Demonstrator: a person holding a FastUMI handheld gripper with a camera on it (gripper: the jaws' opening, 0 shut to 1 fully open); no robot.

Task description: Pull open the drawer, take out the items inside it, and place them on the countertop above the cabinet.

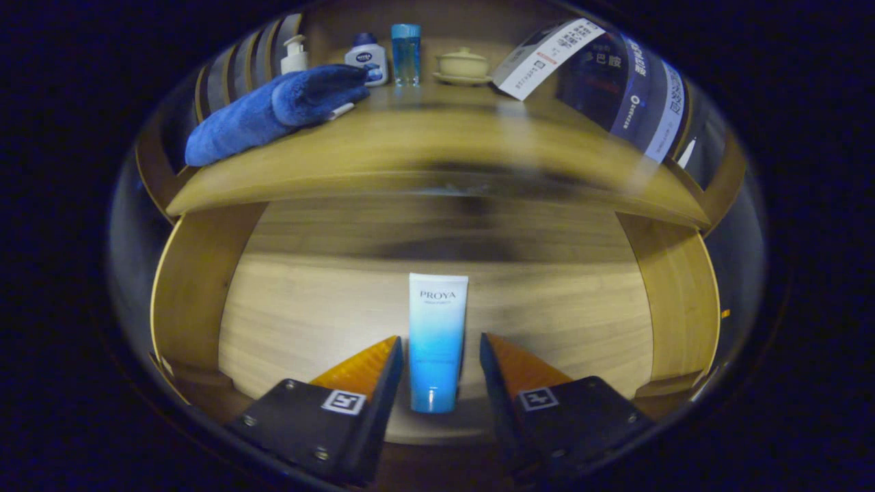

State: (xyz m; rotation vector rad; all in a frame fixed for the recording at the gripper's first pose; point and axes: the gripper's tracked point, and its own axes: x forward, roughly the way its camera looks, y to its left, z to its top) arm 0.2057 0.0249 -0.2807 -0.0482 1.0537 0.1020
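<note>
The drawer [307, 321] is standing pulled open beneath the countertop [437, 150], with its pale wooden floor exposed and its side walls rising at left and right. A blue-and-white tube [436, 338] is lying flat on the drawer floor, cap end pointing toward the camera and flat crimped end pointing toward the cabinet. The gripper [437, 355] is hovering over the drawer with its fingers spread apart; the tube is sitting in the gap between the two fingertips, and a narrow space is showing on each side, so neither finger is pressing on it. On the countertop, a rolled blue towel [273, 113] is resting at the left. Behind it, a white pump bottle [294, 56], a small white bottle with a dark cap [367, 60], a clear blue bottle [406, 55] and a cream lidded pot on a saucer [463, 66] are standing in a row along the back. A dark package with a white label [615, 75] is leaning at the right end.
</note>
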